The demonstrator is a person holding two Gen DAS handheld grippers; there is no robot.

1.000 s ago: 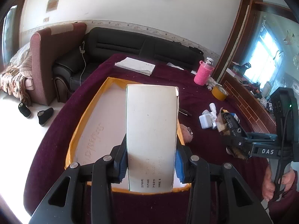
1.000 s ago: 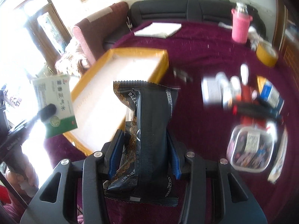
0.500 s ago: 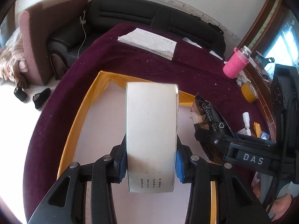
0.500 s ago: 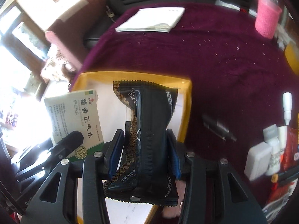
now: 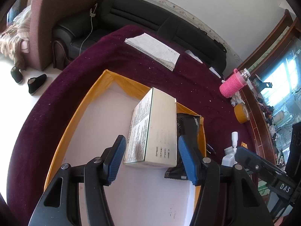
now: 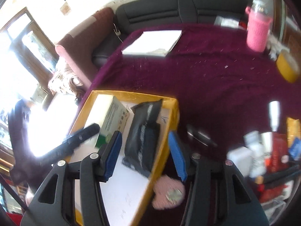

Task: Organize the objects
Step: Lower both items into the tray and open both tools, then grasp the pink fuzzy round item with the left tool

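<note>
White card lines the floor of the yellow-rimmed tray, and on it lie the two things of the task: the pale medicine box, set toward the tray's far right part, and the black snack packet, just beside the box on its right and close against the tray's right wall. The left gripper has its blue-padded fingers spread apart on either side of the box's near end, touching nothing that can be seen; the right gripper likewise stands with its fingers wide apart, one over the tray and one over its outer edge, the packet lying loose between them. Around the tray spreads the dark purple cloth of the surface, flecked with pale crumbs. On it rest a white notepad toward the far side, a pink knitted bottle and a roll of yellow tape to the right, and a blurred cluster of small white bottles nearer by. Beyond the surface a black leather sofa runs along the white wall, a maroon armchair stands at its left, and a pair of black shoes sits on the pale floor.
</note>
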